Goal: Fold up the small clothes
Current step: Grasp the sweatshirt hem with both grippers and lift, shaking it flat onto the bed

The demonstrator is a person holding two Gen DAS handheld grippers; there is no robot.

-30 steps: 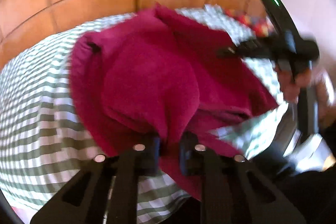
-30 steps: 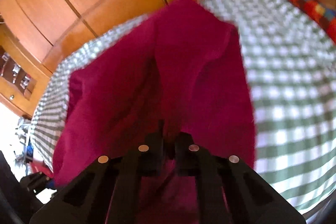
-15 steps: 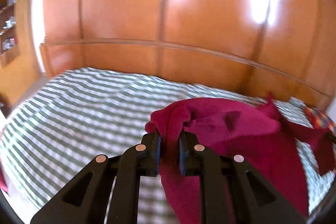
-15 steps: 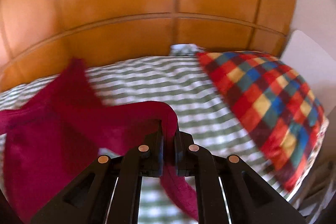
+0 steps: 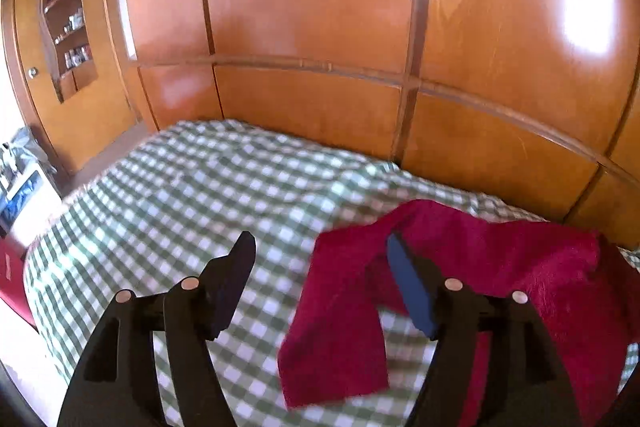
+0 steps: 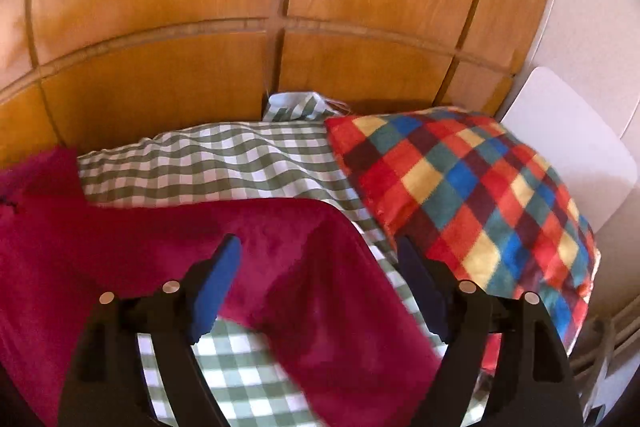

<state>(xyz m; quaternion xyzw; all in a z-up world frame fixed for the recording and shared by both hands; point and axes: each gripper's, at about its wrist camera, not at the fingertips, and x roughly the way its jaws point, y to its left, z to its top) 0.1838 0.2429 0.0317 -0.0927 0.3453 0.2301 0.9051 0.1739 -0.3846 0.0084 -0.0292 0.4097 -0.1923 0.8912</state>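
Both grippers, left point(image 5: 320, 267) and right point(image 6: 318, 269), have just opened wide, gripping nothing. The red garment point(image 6: 120, 247) lies on the checked bedcover point(image 5: 180, 195).

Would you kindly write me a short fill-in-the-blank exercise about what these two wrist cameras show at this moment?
1. The crimson garment lies on a bedspread checked in white and ____.
2. The jaws of the left gripper and of the right gripper stand ____.
3. The multicoloured checked pillow shows only in the ____ wrist view.
4. Behind the bed stand panels made of ____.

Missing words: green; open; right; wood
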